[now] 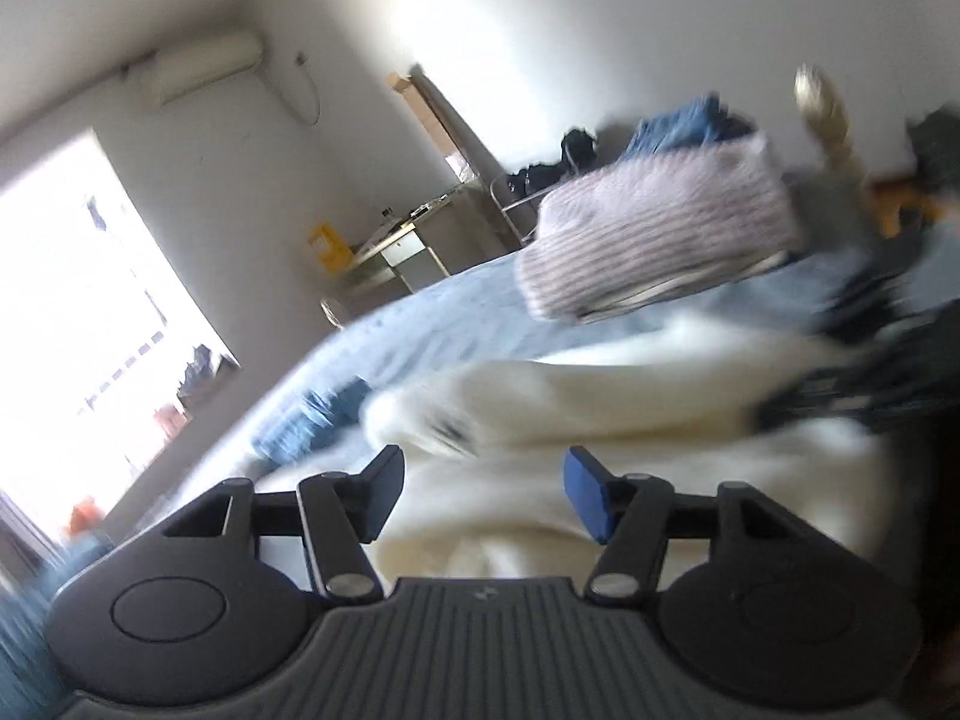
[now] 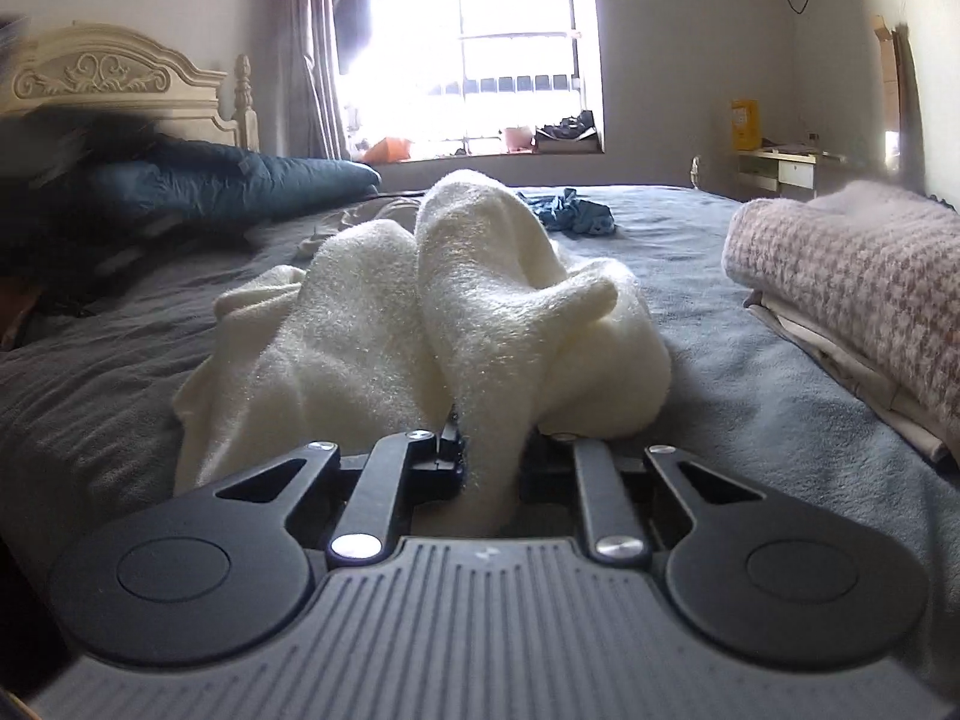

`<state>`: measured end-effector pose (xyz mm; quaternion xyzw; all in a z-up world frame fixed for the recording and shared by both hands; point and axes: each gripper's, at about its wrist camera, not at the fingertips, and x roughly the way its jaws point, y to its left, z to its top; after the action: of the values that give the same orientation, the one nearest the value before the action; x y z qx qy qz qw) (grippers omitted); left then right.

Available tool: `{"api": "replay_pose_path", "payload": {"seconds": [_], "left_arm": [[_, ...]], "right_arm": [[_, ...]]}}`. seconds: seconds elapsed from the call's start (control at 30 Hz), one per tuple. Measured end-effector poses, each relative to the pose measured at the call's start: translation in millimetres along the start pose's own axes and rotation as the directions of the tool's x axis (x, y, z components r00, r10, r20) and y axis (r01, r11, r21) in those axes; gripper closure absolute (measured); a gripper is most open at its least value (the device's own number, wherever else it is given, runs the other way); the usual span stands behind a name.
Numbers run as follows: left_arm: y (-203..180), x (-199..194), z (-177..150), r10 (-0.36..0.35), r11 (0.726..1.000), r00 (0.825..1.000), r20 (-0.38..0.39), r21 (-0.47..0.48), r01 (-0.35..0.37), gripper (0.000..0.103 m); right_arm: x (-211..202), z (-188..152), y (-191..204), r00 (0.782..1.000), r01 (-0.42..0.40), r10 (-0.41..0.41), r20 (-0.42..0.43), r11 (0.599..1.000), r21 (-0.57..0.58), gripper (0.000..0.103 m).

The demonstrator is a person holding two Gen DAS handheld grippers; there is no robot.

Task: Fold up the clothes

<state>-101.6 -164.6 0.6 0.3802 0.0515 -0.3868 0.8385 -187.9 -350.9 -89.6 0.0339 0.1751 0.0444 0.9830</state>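
Where grey bedding spreads, a window glares.

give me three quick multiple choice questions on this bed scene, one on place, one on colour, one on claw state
1. The folded pile lies where from the cream garment, in the right wrist view?
A. right
B. left
C. under it

2. The crumpled cloth behind the garment is
A. red
B. blue
C. yellow

3. The right claw is
A. open, empty
B. shut on the garment
C. out of view

Key: 1 A, the pile sits at the right edge of the bed. 2 B, it shows blue. 3 B, cream fabric is pinched between its jaws; the left claw is open.
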Motion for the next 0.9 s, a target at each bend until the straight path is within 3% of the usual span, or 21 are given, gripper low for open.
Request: {"api": "replay_pose_path", "payload": {"seconds": [0.1,0.27,0.4,0.53,0.67,0.73,0.8,0.9], "left_arm": [[22,47,17,-0.028,0.993,0.999,-0.026,0.118,0.031,0.039],[51,105,30,-0.179,0.96,0.98,-0.091,0.203,0.195,0.039],[58,130,26,-0.28,0.912,0.955,-0.095,0.284,0.296,0.025],[61,160,27,-0.39,0.848,0.911,-0.131,0.333,0.411,0.017],[62,187,31,-0.497,0.787,0.849,-0.18,0.317,0.529,0.017],[63,195,32,-0.539,0.766,0.818,-0.201,0.287,0.576,0.029],[63,200,31,-0.576,0.748,0.789,-0.214,0.25,0.614,0.055],[69,188,32,-0.536,0.814,0.83,-0.154,0.167,0.557,0.083]], "right_arm": [[1,1,0,1.0,-0.017,0.017,0.012,1.0,-0.004,0.09],[-5,12,-10,0.997,-0.066,0.066,0.025,0.998,0.004,0.09],[-7,23,-25,0.994,-0.107,0.107,0.017,0.994,0.01,0.09],[-3,26,-36,0.989,-0.149,0.149,-0.004,0.989,0.023,0.09],[2,25,-44,0.982,-0.185,0.186,-0.018,0.982,0.039,0.09],[6,24,-49,0.981,-0.191,0.193,-0.028,0.98,0.061,0.09],[8,22,-54,0.982,-0.18,0.184,-0.036,0.98,0.083,0.09],[7,21,-56,0.983,-0.175,0.18,-0.038,0.978,0.113,0.09]]}}
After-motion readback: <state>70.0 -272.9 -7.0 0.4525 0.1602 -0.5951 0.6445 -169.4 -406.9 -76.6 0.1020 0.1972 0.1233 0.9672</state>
